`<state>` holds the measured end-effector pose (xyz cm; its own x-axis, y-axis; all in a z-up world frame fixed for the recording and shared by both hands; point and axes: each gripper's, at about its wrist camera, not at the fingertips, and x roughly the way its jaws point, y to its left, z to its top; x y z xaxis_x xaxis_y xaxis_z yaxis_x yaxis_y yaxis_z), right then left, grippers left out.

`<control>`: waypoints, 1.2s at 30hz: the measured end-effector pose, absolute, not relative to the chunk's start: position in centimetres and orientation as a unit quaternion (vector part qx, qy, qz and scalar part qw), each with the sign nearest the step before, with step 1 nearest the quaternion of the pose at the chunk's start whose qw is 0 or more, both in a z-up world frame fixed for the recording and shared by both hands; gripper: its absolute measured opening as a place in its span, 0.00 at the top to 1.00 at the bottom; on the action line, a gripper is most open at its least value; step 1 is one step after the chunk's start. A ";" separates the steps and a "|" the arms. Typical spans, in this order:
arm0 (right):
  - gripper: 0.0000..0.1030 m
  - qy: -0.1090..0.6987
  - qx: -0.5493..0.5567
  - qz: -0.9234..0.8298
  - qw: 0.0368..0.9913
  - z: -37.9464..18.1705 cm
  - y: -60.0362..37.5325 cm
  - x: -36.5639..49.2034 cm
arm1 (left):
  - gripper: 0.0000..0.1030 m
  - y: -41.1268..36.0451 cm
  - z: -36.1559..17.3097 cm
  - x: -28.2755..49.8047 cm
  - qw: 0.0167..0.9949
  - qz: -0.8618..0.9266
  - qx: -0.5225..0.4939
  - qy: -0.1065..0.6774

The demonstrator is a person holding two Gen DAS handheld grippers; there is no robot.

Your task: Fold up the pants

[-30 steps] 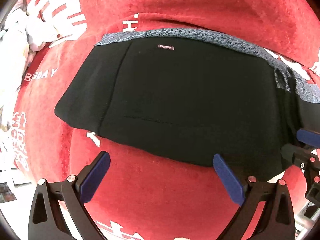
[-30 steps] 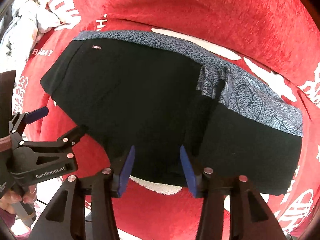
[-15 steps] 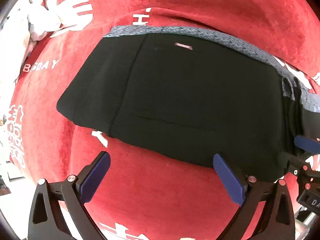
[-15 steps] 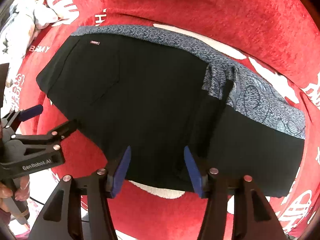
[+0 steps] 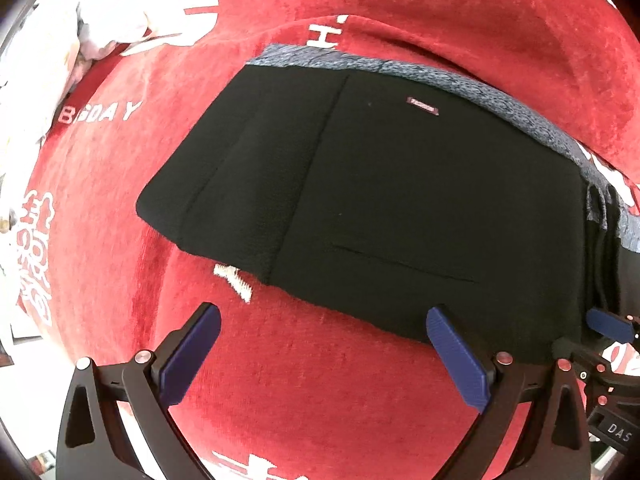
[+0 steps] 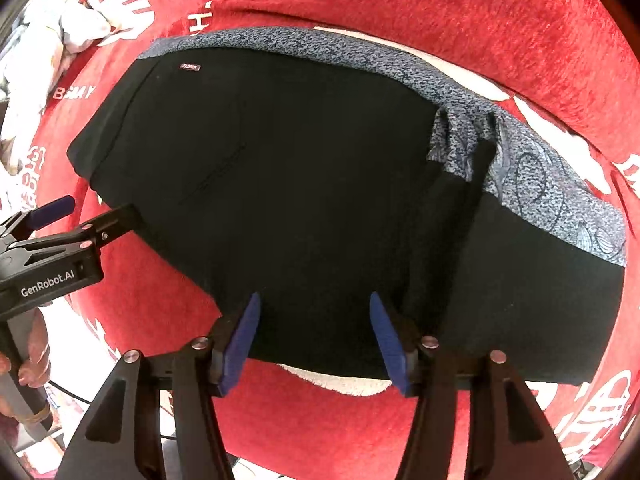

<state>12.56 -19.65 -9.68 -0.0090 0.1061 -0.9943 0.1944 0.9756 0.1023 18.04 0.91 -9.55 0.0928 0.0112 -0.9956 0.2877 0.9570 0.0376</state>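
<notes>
Black pants (image 5: 400, 208) with a grey patterned waistband (image 6: 520, 152) lie folded on the red cloth, also in the right wrist view (image 6: 300, 168). A small label (image 5: 422, 105) sits near the far edge. My left gripper (image 5: 324, 340) is open and empty, just short of the pants' near edge. My right gripper (image 6: 314, 328) is open, its blue fingertips over the near edge of the pants, holding nothing. The left gripper also shows at the left of the right wrist view (image 6: 60, 220).
A red cloth with white lettering (image 5: 280, 380) covers the surface. Crumpled white fabric (image 5: 100, 20) lies at the far left. The surface's near edge is just behind the grippers.
The left gripper has shifted left, so the pants sit further right in its view. The right gripper has opened a little wider and drawn back slightly. The pants have not moved.
</notes>
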 end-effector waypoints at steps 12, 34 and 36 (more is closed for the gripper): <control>0.39 0.714 0.094 -0.027 0.693 -9.9 -19.0 13.3 | 0.00 2.8 -9.9 19.8 0.734 -0.096 0.097 0.665; 0.36 0.721 0.095 -0.023 0.686 -11.2 -17.6 14.6 | 0.00 7.7 -11.4 24.1 0.731 -0.085 0.047 0.675; 0.33 0.721 0.097 -0.023 0.686 -11.4 -17.6 14.6 | 0.00 8.6 -11.4 24.6 0.730 -0.097 0.023 0.676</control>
<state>14.60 -17.56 -11.38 -0.0396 0.1088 -0.9933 0.1711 0.9801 0.1006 24.58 8.55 -11.39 0.0674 -0.1113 -0.9915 0.1723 0.9801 -0.0983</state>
